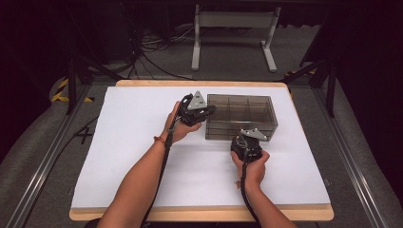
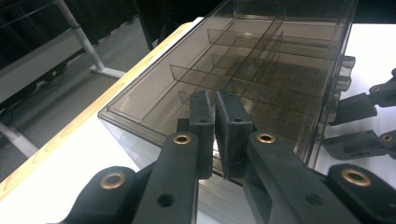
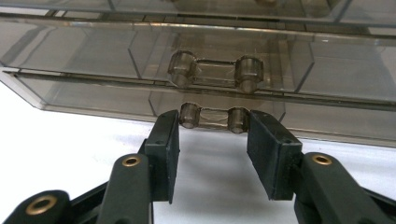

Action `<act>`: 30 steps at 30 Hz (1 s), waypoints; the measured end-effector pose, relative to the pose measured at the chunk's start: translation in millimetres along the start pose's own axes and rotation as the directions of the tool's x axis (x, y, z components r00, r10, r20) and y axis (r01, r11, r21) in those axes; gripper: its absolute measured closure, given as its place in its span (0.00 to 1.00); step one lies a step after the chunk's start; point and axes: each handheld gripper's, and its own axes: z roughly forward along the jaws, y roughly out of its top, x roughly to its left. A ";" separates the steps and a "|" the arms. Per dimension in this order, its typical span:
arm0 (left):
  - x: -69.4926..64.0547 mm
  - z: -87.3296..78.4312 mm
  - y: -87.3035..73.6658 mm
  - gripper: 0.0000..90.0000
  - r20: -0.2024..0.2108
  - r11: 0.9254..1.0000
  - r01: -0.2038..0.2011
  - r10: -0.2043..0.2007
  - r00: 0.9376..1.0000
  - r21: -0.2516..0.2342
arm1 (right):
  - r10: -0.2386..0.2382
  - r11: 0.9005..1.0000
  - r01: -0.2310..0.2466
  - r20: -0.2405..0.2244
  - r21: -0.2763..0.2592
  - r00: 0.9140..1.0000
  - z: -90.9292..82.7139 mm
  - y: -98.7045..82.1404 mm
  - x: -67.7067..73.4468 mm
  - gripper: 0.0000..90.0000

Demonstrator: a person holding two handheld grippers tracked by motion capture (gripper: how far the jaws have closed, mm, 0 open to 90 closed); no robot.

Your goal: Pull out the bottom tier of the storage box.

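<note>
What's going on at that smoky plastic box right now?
A person is working a clear smoky drawer box on the white table with two handheld grippers. The left gripper, jaws nearly together, rests against the box's top corner, seemingly steadying it. The right gripper faces the front with open jaws on either side of the lower drawer handle. Both drawers look closed.

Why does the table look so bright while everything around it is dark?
High view: light falls on the white table sheet, floor dim. Left gripper view: the smoky clear plastic drawer box sharp, sheet washed out. Right gripper view: its lower drawer handle crisp, sheet overexposed.
</note>
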 end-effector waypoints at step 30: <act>2.4 0.2 0.1 0.97 0.022 1.000 0.010 -0.010 1.000 -0.001 | 0.022 0.966 -0.009 -0.047 0.258 0.999 2.8 33.7 -6.2 0.61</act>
